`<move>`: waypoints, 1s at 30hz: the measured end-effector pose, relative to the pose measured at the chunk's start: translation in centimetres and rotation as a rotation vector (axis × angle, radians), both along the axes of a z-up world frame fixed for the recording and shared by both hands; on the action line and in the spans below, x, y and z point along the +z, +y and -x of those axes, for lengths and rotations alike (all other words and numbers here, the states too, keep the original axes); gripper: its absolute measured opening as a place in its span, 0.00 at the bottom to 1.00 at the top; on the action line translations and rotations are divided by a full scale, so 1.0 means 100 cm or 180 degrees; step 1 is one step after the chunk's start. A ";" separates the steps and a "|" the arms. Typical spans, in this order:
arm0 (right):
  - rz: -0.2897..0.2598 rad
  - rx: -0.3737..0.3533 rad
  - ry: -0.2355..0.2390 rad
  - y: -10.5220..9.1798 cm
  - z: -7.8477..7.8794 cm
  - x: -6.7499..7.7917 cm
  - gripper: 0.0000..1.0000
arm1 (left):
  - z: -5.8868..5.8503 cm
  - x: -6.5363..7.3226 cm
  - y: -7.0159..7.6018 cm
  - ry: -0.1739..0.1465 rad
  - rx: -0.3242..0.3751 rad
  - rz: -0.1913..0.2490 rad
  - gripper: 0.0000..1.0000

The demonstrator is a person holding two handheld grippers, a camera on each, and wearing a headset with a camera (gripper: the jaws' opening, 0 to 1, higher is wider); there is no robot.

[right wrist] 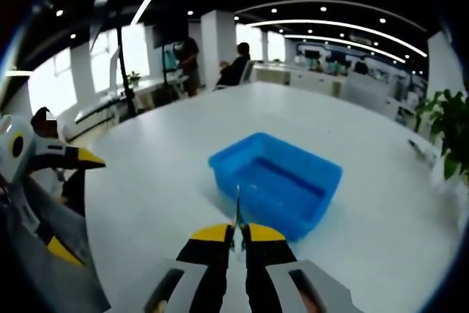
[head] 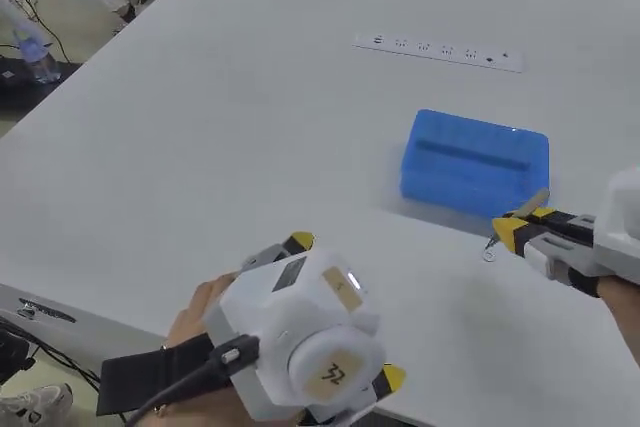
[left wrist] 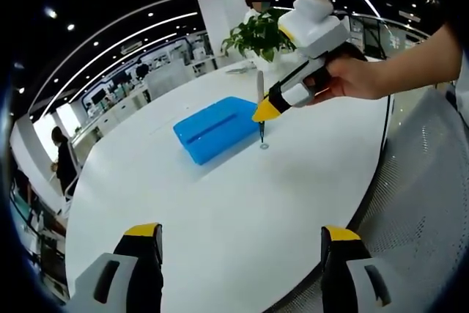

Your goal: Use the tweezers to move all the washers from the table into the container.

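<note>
Blue, the single container (head: 475, 162) sits near one washer (head: 488, 255); right tongs (right wrist: 237, 234) pinch one tweezers (left wrist: 259, 86), left tongs (left wrist: 242, 232) gape.

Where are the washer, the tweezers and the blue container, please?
washer (left wrist: 264, 146): left gripper view, on its ring
tweezers (left wrist: 261, 130): left gripper view, on the lower tip
container (head: 452, 195): head view, on its near wall

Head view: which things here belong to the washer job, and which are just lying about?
Part of the job: washer, tweezers clamped in the right gripper, blue container.
Just lying about: power strip on the table, bottle beyond the table's edge.
</note>
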State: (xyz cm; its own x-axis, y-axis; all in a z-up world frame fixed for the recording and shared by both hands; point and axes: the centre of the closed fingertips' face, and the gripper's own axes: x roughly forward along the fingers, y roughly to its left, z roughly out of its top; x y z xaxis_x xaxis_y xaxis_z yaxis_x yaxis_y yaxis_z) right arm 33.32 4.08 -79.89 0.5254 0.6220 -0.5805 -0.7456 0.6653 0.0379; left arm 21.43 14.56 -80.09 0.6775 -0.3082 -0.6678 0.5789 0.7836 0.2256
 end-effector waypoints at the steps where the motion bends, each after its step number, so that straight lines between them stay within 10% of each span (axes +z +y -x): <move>1: 0.0018 0.0001 0.0012 0.000 0.001 -0.002 0.04 | 0.000 0.000 0.000 -0.0004 -0.0002 0.0000 0.91; 30: 0.0038 -0.0019 0.0019 -0.002 -0.001 -0.013 0.03 | 0.000 -0.002 0.002 0.0016 0.0012 -0.0041 0.90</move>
